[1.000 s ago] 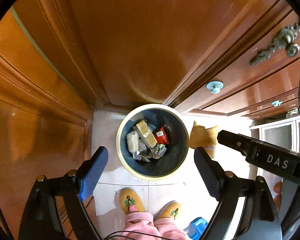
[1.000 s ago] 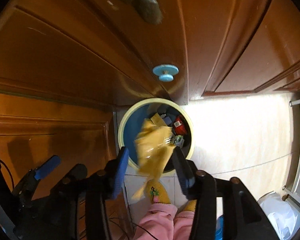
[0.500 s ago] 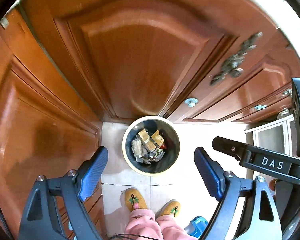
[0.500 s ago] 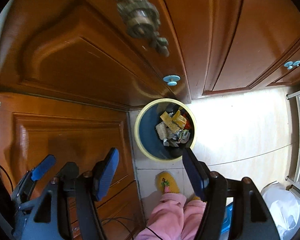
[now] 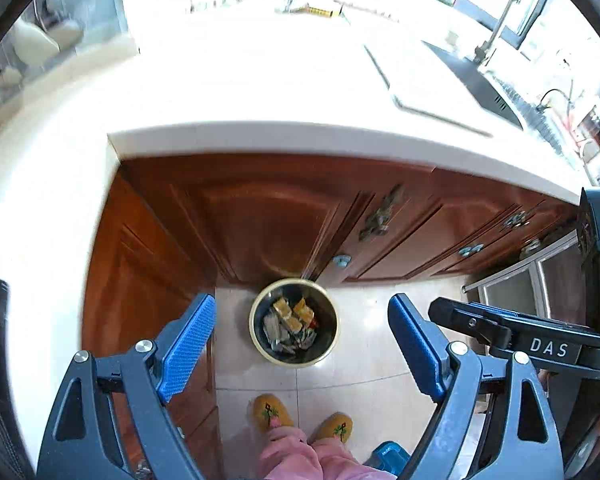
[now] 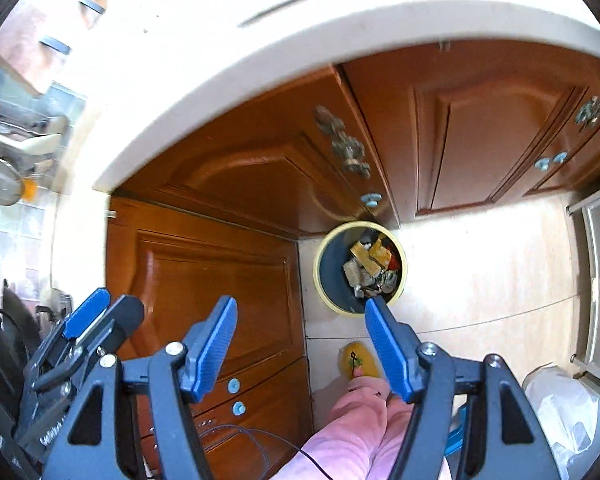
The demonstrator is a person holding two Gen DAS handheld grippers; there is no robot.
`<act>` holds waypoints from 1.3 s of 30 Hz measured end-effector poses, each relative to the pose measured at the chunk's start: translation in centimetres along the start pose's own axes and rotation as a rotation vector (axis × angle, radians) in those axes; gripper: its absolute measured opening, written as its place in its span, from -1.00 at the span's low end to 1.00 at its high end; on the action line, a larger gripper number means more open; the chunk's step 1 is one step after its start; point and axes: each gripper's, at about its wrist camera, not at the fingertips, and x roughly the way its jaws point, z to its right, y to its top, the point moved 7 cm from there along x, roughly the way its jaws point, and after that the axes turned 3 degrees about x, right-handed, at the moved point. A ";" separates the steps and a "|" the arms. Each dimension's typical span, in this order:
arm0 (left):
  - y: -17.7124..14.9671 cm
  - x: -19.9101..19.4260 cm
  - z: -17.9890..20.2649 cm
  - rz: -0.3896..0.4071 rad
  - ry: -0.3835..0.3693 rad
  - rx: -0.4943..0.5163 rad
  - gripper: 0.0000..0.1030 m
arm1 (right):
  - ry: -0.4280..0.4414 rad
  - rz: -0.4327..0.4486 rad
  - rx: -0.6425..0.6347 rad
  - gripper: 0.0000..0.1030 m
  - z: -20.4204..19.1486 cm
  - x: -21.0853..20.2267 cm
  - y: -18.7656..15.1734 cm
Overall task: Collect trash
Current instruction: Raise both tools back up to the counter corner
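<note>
Open floor (image 5: 364, 344) beside bin (image 5: 294, 322); cabinets (image 5: 260, 220) behind

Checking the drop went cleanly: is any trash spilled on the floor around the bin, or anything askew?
Nothing stands out. The bin stands upright by the cabinets, wrappers inside it, floor around it bare.

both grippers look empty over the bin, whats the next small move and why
Probably swing toward the countertop and look for another piece. The left gripper and the right gripper both stand open with nothing between the pads, and the trash bin on the floor already holds wrappers. A small yellow item lies at the counter's far edge, too blurred to identify, so check it first.
</note>
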 end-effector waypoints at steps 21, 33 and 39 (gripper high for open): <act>15.9 -16.1 -0.1 0.340 -0.036 0.097 0.68 | -0.017 0.387 -0.178 0.30 -10.9 -18.4 5.9; 24.0 -11.5 0.9 0.306 -0.086 0.126 0.68 | -0.038 0.472 -0.197 0.30 -11.5 -21.2 13.1; 31.2 -6.3 -0.8 0.275 -0.021 0.049 0.68 | -0.037 0.465 -0.298 0.30 -12.1 -20.4 22.1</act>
